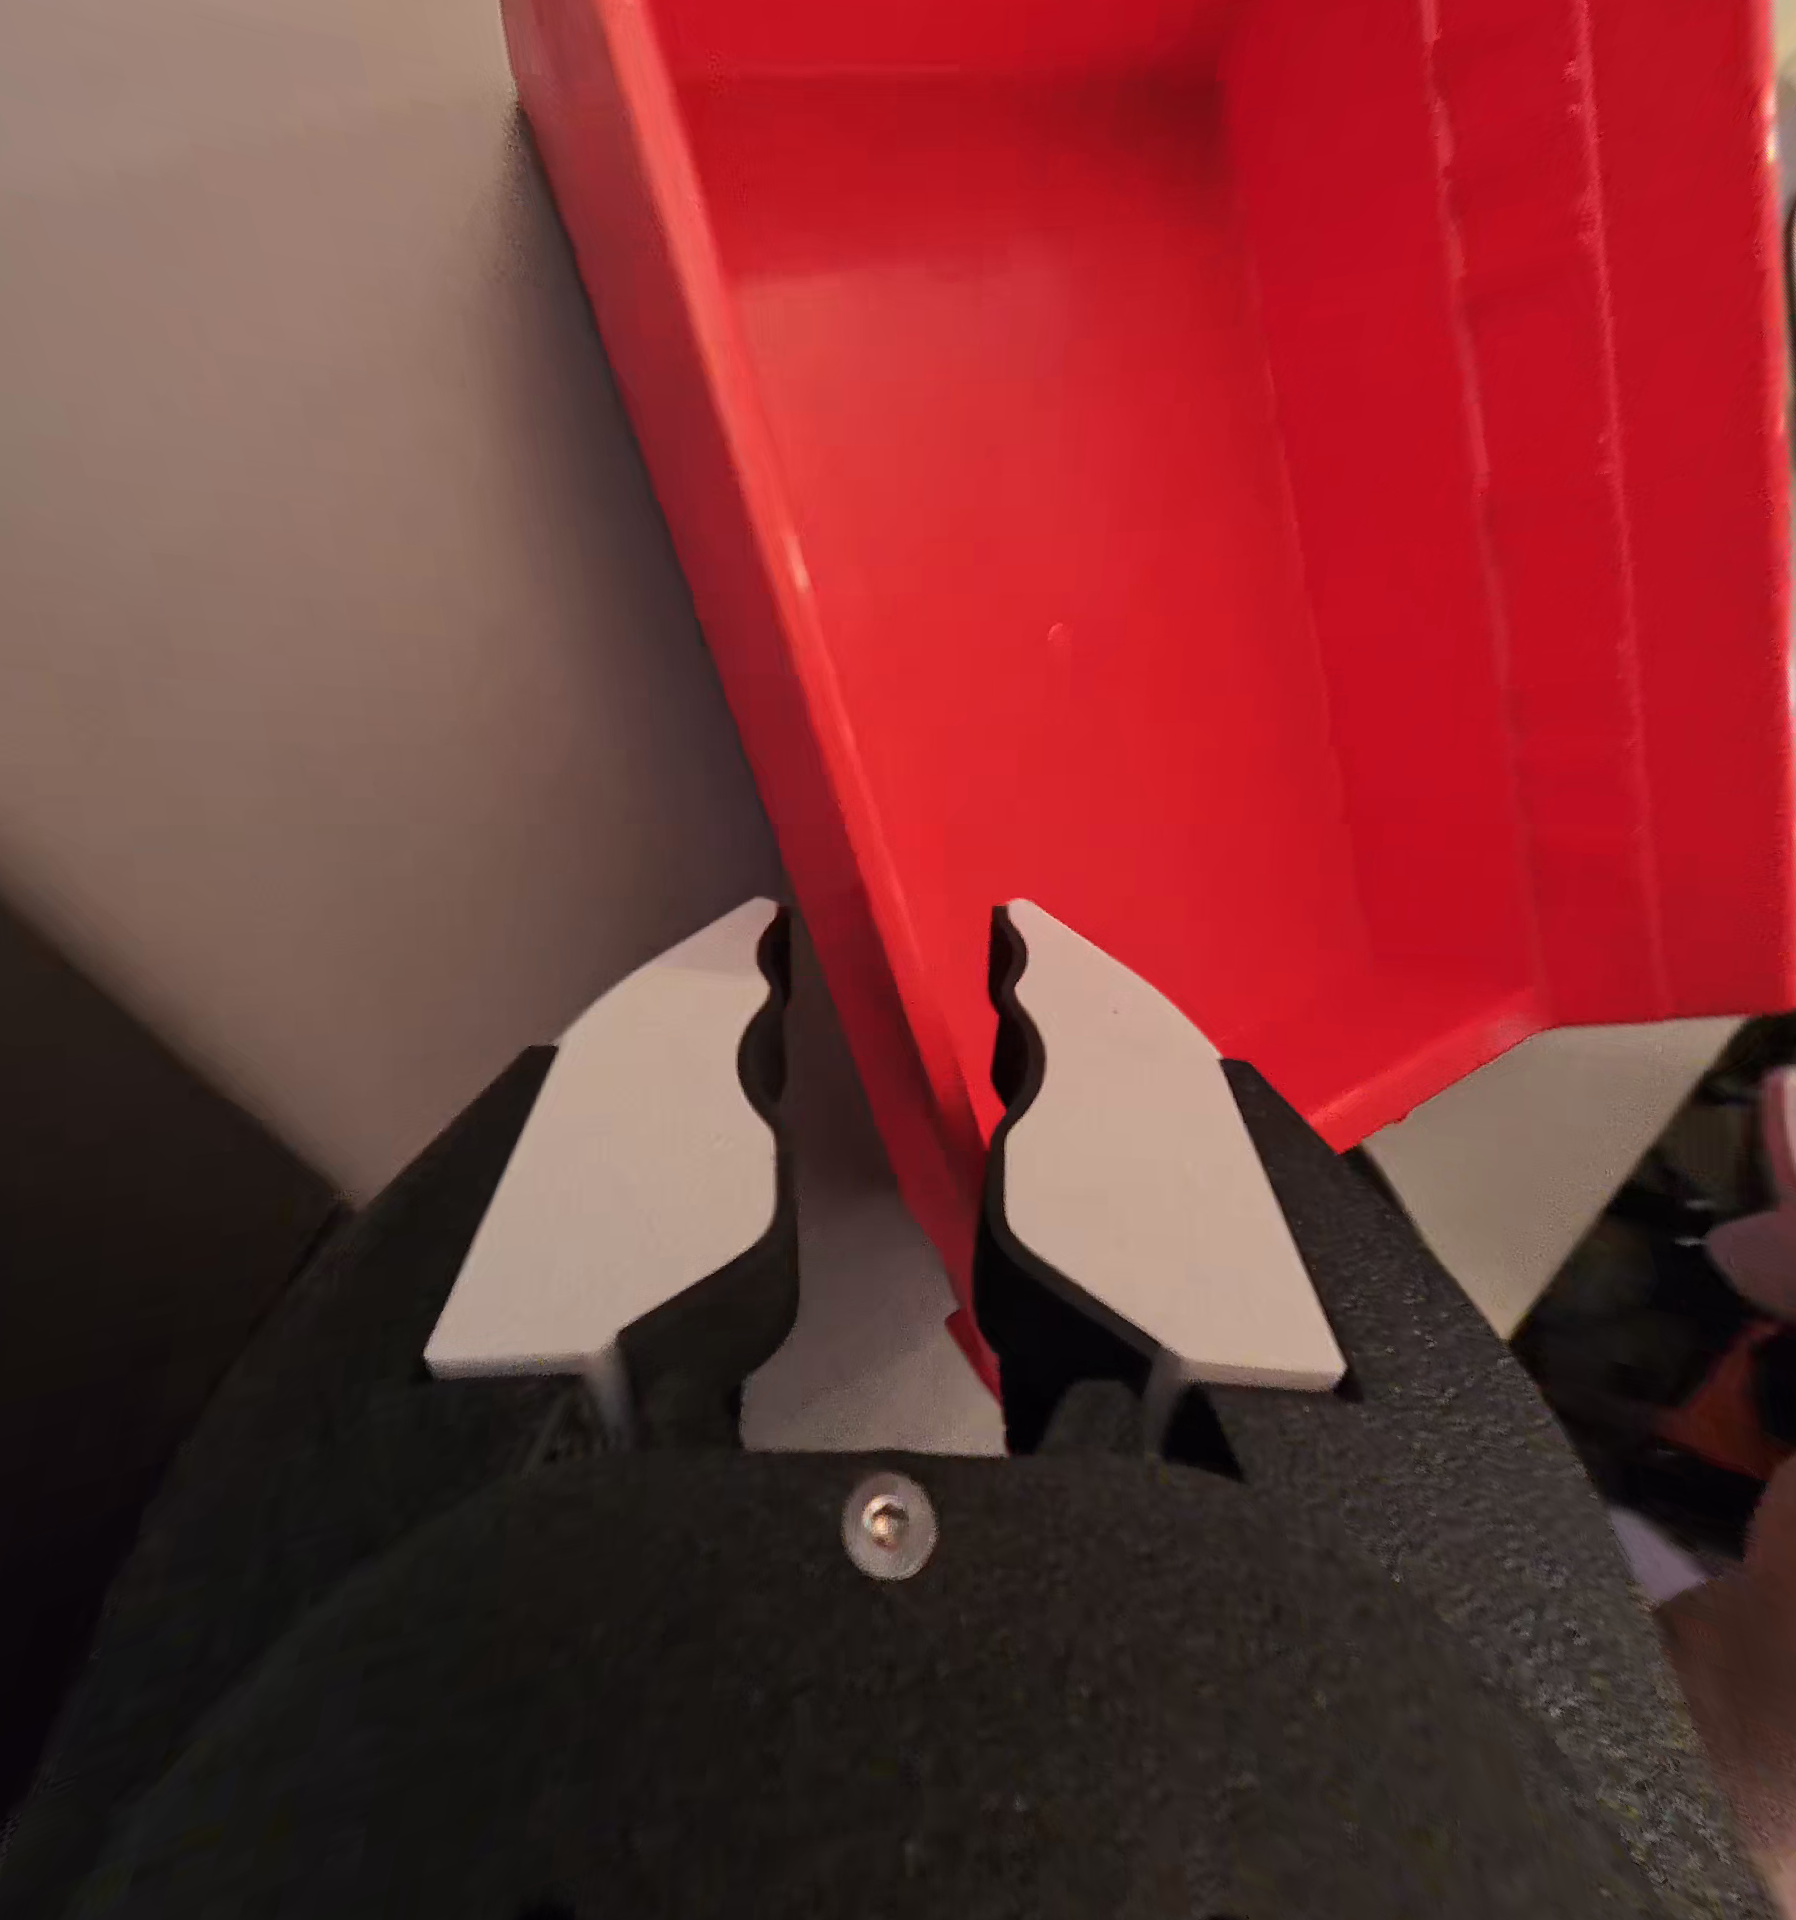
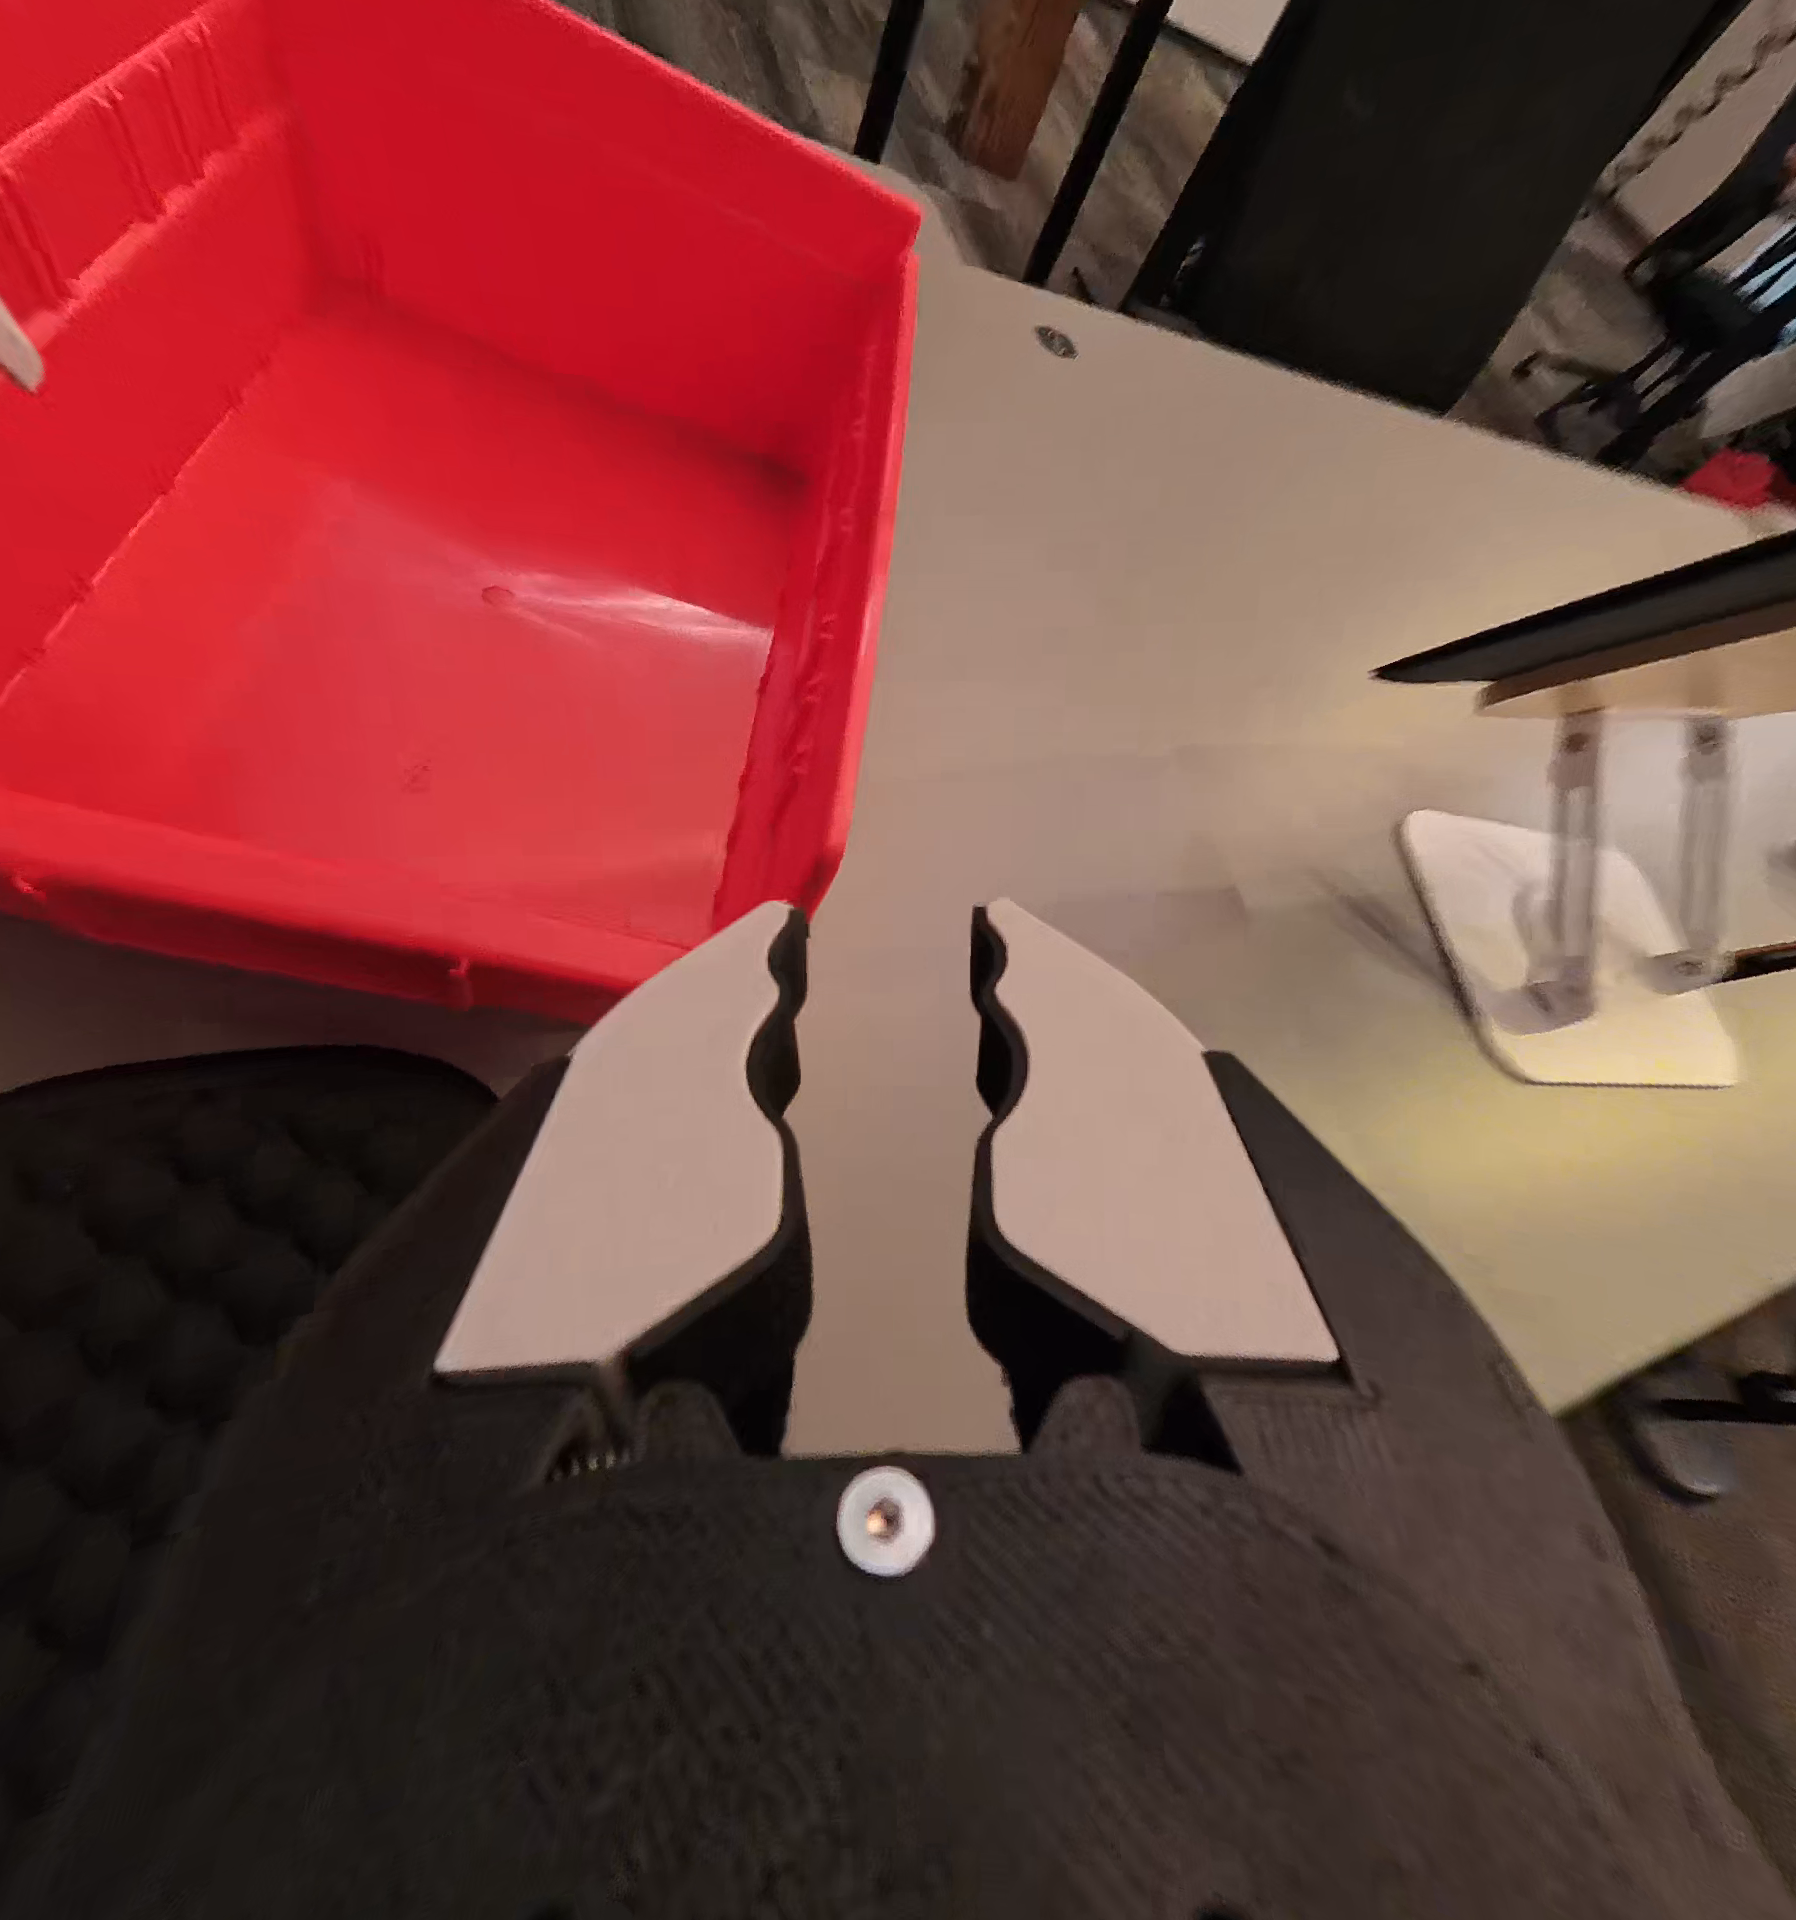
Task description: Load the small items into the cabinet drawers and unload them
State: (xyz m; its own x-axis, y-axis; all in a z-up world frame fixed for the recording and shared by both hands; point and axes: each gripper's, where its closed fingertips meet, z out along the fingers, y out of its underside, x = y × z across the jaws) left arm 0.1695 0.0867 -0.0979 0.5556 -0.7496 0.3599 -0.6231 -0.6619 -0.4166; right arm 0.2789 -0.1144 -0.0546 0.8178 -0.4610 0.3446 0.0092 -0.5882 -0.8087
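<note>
The red drawer bin [image 1: 1133, 499] is seen on the pale table [image 1: 250, 468] in the left wrist view, its left wall lying between the parted fingers of the left gripper [image 1: 889, 920], against the right finger only, not pinched. In the right wrist view, the bin [image 2: 406, 582] sits far left; the right gripper [image 2: 889, 920] is held spread over bare table [image 2: 1133, 675], with nothing gripped. A white stand [image 2: 1559, 956] stands at the right.

Pale desk [image 2: 1133, 644], red bin [image 2: 437, 582] resting toward its left side, white stand base [image 2: 1569, 966] near the right edge
</note>
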